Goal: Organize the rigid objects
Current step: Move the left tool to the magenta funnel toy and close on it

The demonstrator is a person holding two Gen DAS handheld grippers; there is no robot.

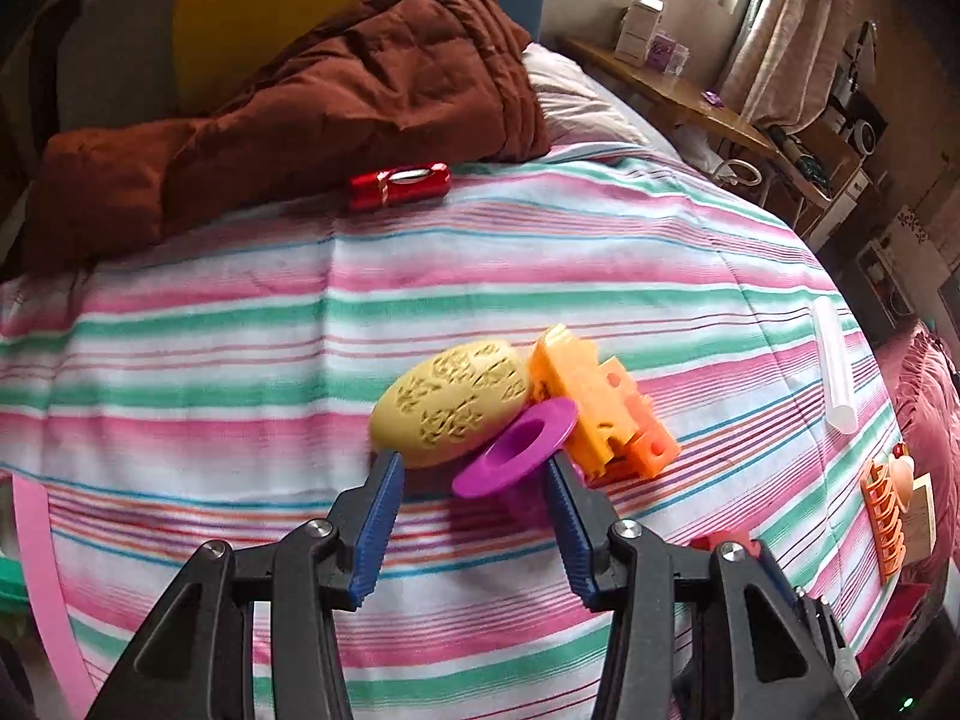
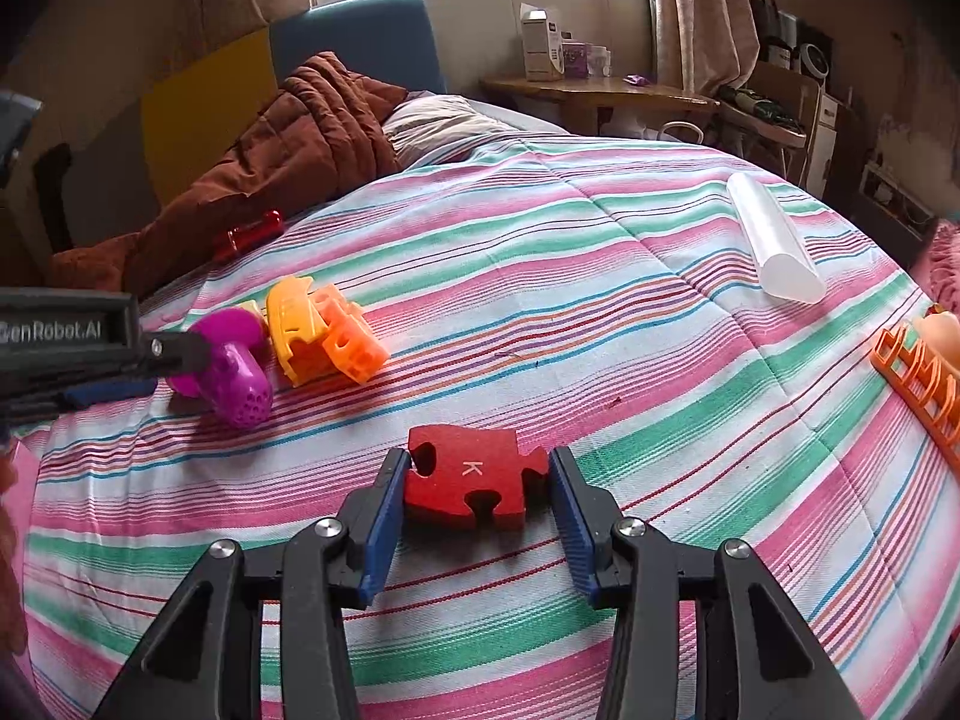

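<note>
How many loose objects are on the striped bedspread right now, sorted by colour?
Red: 2, the shiny red metal cylinder and the red wooden puzzle piece marked K.
Purple: 1, the purple plastic flanged cup.
Yellow: 1, the yellow carved oval block.
Orange: 2, the orange plastic block toy and the orange plastic rack.
Clear: 1, the translucent plastic tube.
Total: 7.

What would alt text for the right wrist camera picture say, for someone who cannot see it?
A red puzzle piece marked K lies on a striped bedspread between the open fingers of the right gripper. To the left lie a purple plastic toy and an orange one; a clear tube lies to the far right.
</note>
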